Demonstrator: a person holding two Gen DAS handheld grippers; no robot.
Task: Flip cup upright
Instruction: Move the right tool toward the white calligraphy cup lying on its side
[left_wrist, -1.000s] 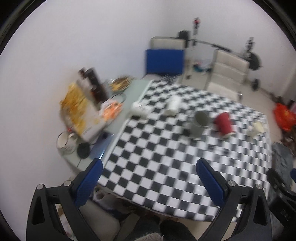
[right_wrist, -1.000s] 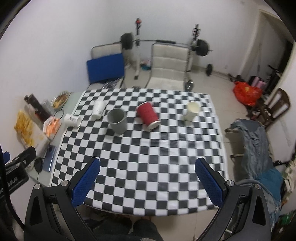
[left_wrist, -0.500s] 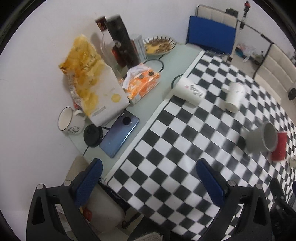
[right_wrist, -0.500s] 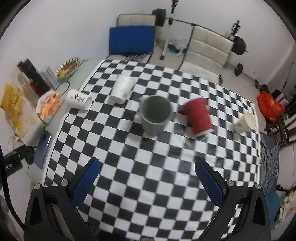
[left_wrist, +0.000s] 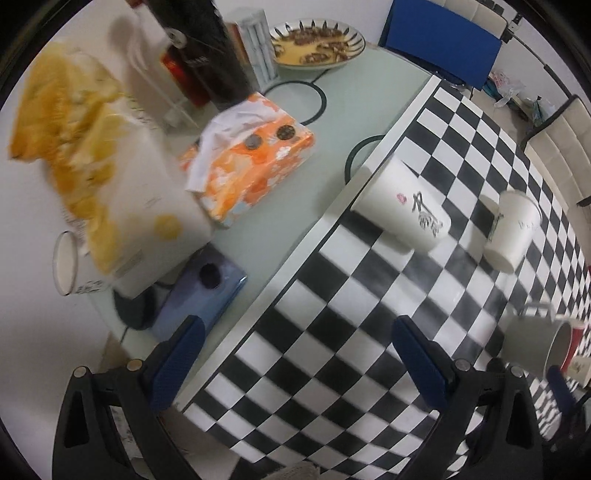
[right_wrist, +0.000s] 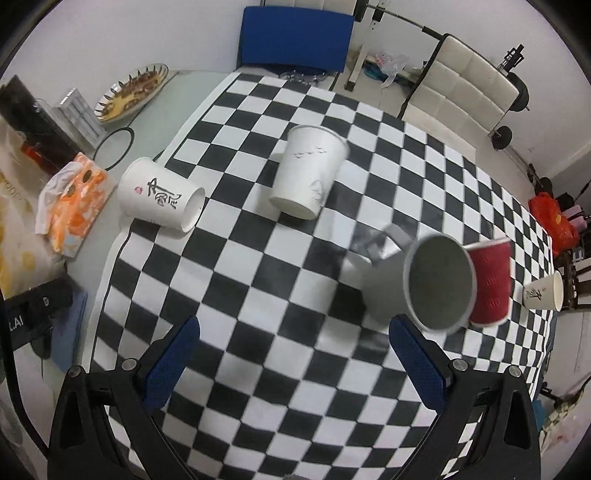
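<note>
A white paper cup with black script lies on its side at the left edge of the checkered cloth. A second white paper cup lies on its side further in. A grey mug stands upright, with a red cup lying beside it. Another white cup lies at the far right. My left gripper is open and empty above the cloth's left edge. My right gripper is open and empty, close in front of the grey mug.
On the bare table left of the cloth are an orange tissue box, a phone, a white mug, a snack bag, dark bottles and a plate of food. Chairs stand behind the table.
Both grippers have moved forward and lower over the table; the cups appear much larger. The left view has swung toward the table's left edge. Both stay open.
</note>
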